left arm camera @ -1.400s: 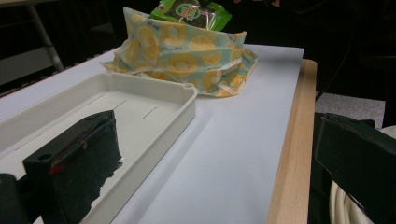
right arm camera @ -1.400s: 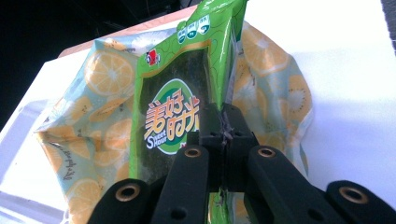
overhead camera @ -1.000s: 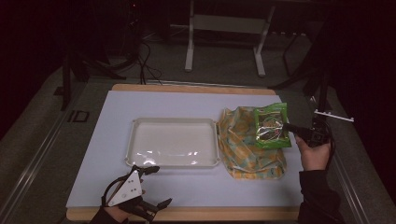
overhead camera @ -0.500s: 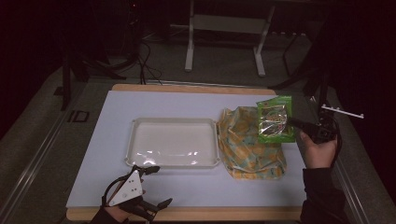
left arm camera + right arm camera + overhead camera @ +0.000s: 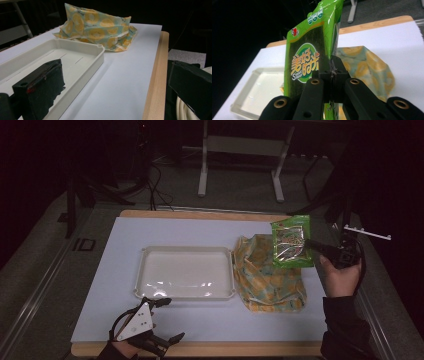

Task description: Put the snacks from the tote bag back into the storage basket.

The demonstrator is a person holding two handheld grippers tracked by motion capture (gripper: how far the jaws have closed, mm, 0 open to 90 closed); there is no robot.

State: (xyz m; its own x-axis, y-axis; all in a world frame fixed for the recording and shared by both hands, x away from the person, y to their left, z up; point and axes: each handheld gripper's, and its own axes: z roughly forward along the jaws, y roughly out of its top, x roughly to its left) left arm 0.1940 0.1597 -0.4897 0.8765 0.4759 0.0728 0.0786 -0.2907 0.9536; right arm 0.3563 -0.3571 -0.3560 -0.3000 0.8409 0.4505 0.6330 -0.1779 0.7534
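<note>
My right gripper (image 5: pixel 314 245) is shut on the edge of a green snack packet (image 5: pixel 291 241), which hangs in the air above the right side of the table. In the right gripper view the packet (image 5: pixel 312 52) stands upright, pinched between the black jaws of my right gripper (image 5: pixel 331 72). Below it lies a crumpled yellow-and-teal patterned bag (image 5: pixel 267 275) (image 5: pixel 100 27) on the white mat. A cream plastic tray (image 5: pixel 184 272) (image 5: pixel 75 53) sits empty at the middle. My left gripper (image 5: pixel 167 320) rests at the front edge with its jaws spread and nothing between them (image 5: pixel 115 87).
The white mat (image 5: pixel 150 230) covers a wooden board whose edge (image 5: pixel 156 75) runs along the front. A metal stand (image 5: pixel 240 145) and cables (image 5: pixel 150 180) sit on the floor beyond the table. A person's hand (image 5: pixel 340 280) holds the right gripper.
My right gripper has lifted the green packet up off the patterned bag and a little farther back. The left gripper has stayed put.
</note>
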